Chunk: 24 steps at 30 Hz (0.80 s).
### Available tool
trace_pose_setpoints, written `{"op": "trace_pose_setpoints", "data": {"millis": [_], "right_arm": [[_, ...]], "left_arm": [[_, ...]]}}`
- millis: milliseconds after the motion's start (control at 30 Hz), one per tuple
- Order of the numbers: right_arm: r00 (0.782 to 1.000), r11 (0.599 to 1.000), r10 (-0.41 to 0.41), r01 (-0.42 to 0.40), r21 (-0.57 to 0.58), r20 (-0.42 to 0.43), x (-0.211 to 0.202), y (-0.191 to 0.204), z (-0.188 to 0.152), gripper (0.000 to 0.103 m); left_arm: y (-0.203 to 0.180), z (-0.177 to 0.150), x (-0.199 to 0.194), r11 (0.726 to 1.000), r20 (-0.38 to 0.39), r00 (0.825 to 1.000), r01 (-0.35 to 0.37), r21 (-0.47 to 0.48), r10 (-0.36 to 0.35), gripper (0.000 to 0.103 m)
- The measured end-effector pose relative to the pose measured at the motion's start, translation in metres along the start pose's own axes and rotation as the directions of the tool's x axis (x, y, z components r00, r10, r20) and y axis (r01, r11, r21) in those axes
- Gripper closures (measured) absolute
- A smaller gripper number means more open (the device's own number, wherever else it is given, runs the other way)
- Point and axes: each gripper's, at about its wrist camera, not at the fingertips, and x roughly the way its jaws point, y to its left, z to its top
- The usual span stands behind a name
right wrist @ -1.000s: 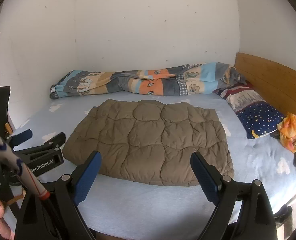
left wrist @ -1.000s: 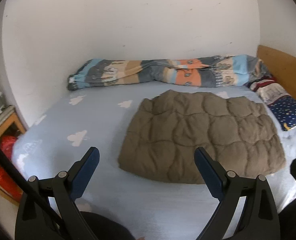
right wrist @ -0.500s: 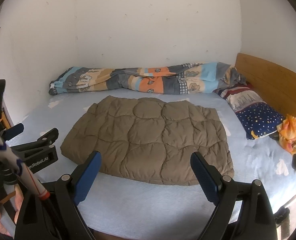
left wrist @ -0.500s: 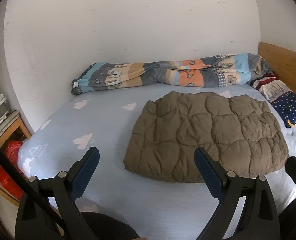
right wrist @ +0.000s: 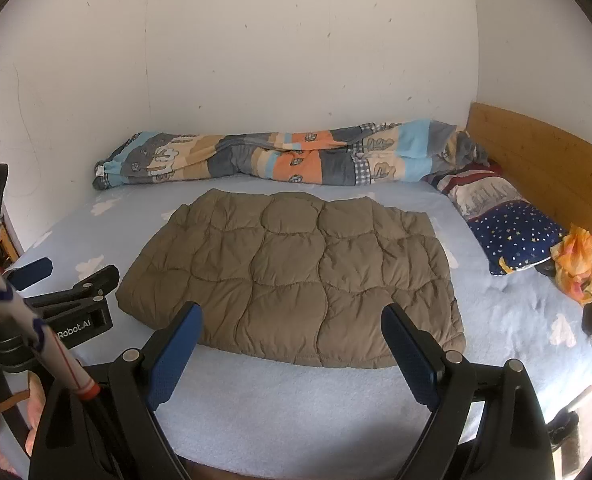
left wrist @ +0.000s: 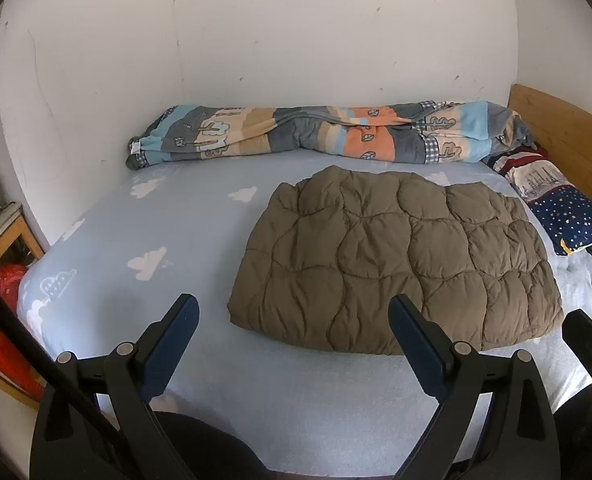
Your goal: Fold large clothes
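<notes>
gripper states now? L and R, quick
Left gripper: open, holding nothing, short of the brown quilted garment.
Right gripper: open, holding nothing, also short of it.

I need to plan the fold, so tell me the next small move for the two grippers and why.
Probably lower both grippers to the near edge of the brown quilted garment. It lies flat on the blue cloud-print bedsheet, untouched. The left gripper and right gripper are both open, empty and short of that edge, so nothing can be folded until each takes a near corner.
</notes>
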Motion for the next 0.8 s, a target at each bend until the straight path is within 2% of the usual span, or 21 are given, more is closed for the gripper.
{"op": "trace_pose_setpoints", "data": {"millis": [800], "right_arm": [[1.000,1.000,-0.002,0.002,-0.006,0.006,-0.004,-0.007,0.000,0.009]], "left_arm": [[-0.005,0.002,-0.014,0.999,0.024,0.999,0.023,0.028,-0.023,0.008]]}}
